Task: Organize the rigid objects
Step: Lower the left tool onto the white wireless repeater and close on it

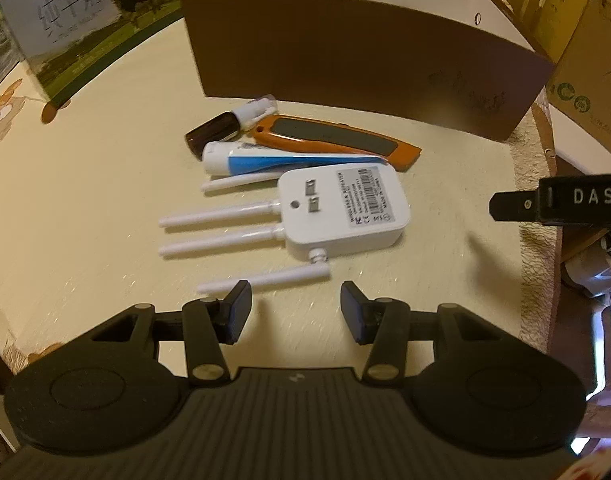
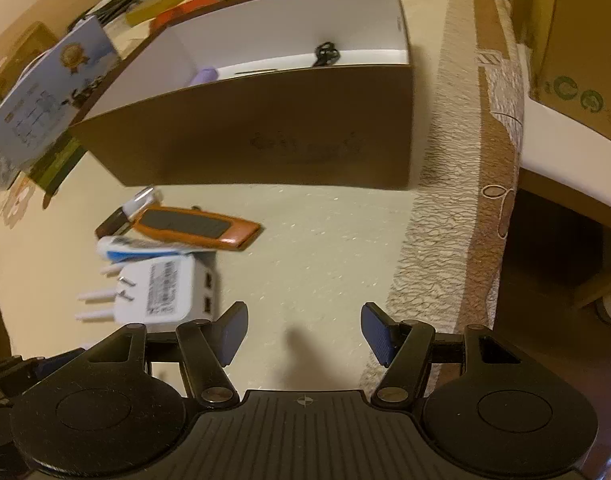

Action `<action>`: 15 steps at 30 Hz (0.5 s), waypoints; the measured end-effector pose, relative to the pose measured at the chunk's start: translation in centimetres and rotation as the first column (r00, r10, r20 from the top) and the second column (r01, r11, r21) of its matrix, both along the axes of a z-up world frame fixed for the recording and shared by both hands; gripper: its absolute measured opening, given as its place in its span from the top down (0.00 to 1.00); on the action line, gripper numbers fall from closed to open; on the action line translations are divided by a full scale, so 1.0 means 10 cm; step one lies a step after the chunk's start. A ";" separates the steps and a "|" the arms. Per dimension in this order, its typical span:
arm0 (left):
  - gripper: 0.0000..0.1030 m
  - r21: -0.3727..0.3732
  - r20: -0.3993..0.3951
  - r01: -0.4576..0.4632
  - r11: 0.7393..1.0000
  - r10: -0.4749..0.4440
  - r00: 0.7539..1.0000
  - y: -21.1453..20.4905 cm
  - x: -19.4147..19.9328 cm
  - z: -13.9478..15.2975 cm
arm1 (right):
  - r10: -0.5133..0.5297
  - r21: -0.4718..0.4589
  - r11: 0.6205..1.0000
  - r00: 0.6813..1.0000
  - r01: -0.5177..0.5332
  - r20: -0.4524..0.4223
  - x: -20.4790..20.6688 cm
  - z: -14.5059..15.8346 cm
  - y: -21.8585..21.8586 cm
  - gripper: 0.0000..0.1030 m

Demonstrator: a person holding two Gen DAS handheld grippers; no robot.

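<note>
A white wireless repeater [image 1: 341, 210] [image 2: 161, 292] with several antennas lies plug-side up on the cream tablecloth. Behind it lie a blue and white tube [image 1: 273, 160] [image 2: 133, 249], an orange utility knife [image 1: 333, 140] [image 2: 193, 227] and a small dark bottle with a white cap [image 1: 225, 128] [image 2: 123, 210]. A brown box with a white inside [image 1: 357, 68] [image 2: 265, 136] stands behind them; it holds a purple item [image 2: 204, 76] and a black item [image 2: 325, 54]. My left gripper [image 1: 295, 310] hovers open just in front of the repeater. My right gripper [image 2: 303, 330] is open over bare cloth, right of the repeater.
A printed carton [image 1: 81, 20] [image 2: 45, 108] stands left of the box. Cardboard boxes [image 1: 585, 60] [image 2: 577, 40] are stacked past the table's right edge [image 2: 493, 200]. The right gripper's finger [image 1: 561, 200] shows at the right of the left wrist view.
</note>
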State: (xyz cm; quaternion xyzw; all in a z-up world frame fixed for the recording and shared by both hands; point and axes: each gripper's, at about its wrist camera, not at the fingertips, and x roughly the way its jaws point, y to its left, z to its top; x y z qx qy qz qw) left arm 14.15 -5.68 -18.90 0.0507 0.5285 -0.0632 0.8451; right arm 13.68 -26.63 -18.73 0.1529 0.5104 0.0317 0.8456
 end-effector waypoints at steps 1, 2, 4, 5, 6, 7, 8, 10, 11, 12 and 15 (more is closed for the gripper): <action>0.57 0.007 0.001 0.005 1.000 -0.005 1.000 -0.03 0.02 -0.02 | -0.004 0.000 1.000 1.000 0.004 -0.001 0.01 -0.01 -0.02 0.42; 0.57 0.015 0.004 0.007 1.000 -0.007 1.000 -0.06 0.05 -0.04 | -0.008 -0.001 1.000 1.000 0.008 -0.003 0.02 -0.02 -0.03 0.42; 0.57 0.029 0.004 0.005 1.000 -0.005 1.000 -0.10 0.08 -0.07 | -0.014 -0.005 1.000 1.000 0.014 -0.003 0.05 -0.04 -0.06 0.42; 0.57 0.036 0.004 0.003 0.999 -0.003 1.000 -0.12 0.10 -0.08 | -0.016 -0.006 1.000 1.000 0.016 -0.003 0.06 -0.05 -0.08 0.42; 0.57 0.048 0.008 0.000 0.999 0.000 1.000 -0.13 0.11 -0.09 | -0.019 -0.009 1.000 1.000 0.019 -0.003 0.07 -0.06 -0.08 0.42; 0.57 0.064 0.018 0.000 0.998 -0.001 1.000 -0.14 0.12 -0.11 | -0.021 -0.011 1.000 1.000 0.021 -0.004 0.07 -0.06 -0.09 0.42; 0.56 0.078 0.027 0.001 0.997 -0.003 1.000 -0.15 0.13 -0.12 | -0.023 -0.012 1.000 1.000 0.023 -0.005 0.08 -0.07 -0.10 0.42; 0.55 0.093 0.032 -0.002 0.996 -0.001 0.999 -0.15 0.15 -0.15 | -0.021 -0.012 1.000 1.000 0.021 -0.007 0.09 -0.09 -0.11 0.42; 0.52 0.092 0.032 -0.007 0.996 0.004 0.999 -0.13 0.16 -0.16 | -0.019 -0.014 1.000 1.000 0.019 -0.010 0.09 -0.10 -0.10 0.42; 0.51 0.091 0.031 -0.010 0.996 0.007 0.999 -0.12 0.16 -0.17 | -0.017 -0.015 1.000 1.000 0.017 -0.012 0.09 -0.10 -0.10 0.42; 0.50 0.106 0.037 -0.012 0.994 0.008 0.999 -0.07 0.15 -0.18 | -0.008 -0.018 1.000 1.000 0.007 -0.017 0.09 -0.13 -0.08 0.42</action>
